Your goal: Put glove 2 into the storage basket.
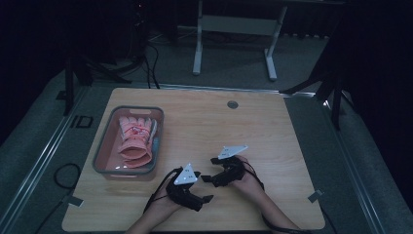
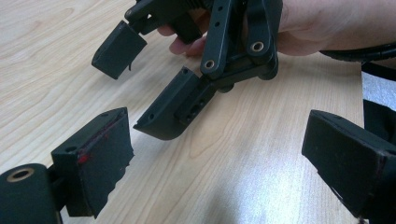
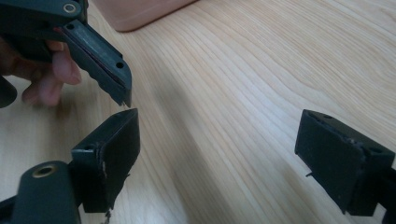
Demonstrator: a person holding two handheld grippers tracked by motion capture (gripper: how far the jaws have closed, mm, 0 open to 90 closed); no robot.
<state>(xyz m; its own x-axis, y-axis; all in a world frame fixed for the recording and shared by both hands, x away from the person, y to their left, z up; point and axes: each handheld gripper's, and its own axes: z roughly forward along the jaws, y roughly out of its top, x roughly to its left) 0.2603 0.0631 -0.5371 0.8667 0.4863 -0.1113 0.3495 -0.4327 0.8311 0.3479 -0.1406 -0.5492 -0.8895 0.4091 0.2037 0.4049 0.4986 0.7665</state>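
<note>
Both grippers rest near the desk's (image 1: 272, 122) front edge, left gripper (image 1: 207, 199) and right gripper (image 1: 206, 178) each with jaws apart, empty. The glove (image 1: 135, 138) lies in the bin (image 1: 103, 144) by the left edge.

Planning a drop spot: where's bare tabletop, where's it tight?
Free: the right half of the table, from the right gripper out to the edge, and the far strip by the round grommet. Crowded: the tray of gloves at left, and front centre, where left gripper and right gripper sit close.
</note>
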